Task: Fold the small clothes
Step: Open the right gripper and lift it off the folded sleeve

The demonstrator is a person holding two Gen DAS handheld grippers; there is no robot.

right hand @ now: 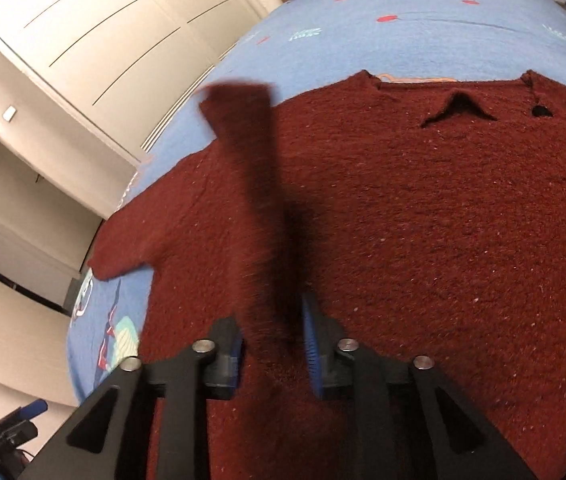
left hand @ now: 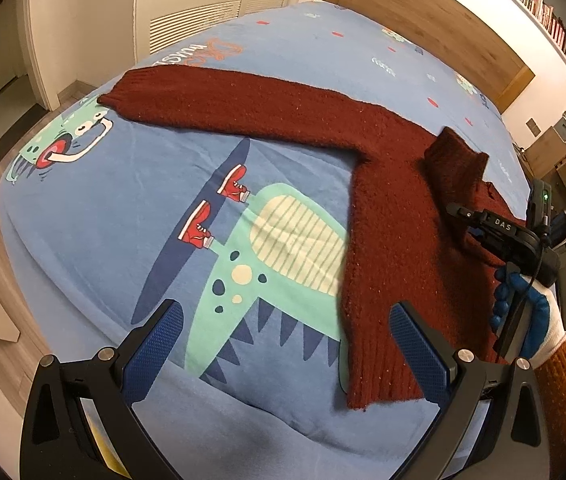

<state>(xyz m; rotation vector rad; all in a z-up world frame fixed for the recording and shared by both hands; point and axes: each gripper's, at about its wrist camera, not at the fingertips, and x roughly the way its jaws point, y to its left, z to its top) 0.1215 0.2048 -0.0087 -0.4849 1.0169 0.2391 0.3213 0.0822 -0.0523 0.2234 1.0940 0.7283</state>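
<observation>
Right gripper (right hand: 273, 344) stood with jaws parted, the sleeve (right hand: 251, 184) loose between its pads, so I judged I was laying it across the maroon sweater (right hand: 423, 240) spread on the bed (right hand: 403, 32), my left gripper (left hand: 283, 352) waiting open.

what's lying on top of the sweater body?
One sleeve is folded over the maroon sweater, its end between the right gripper's parted jaws. The bedsheet beneath the body is covered.
</observation>
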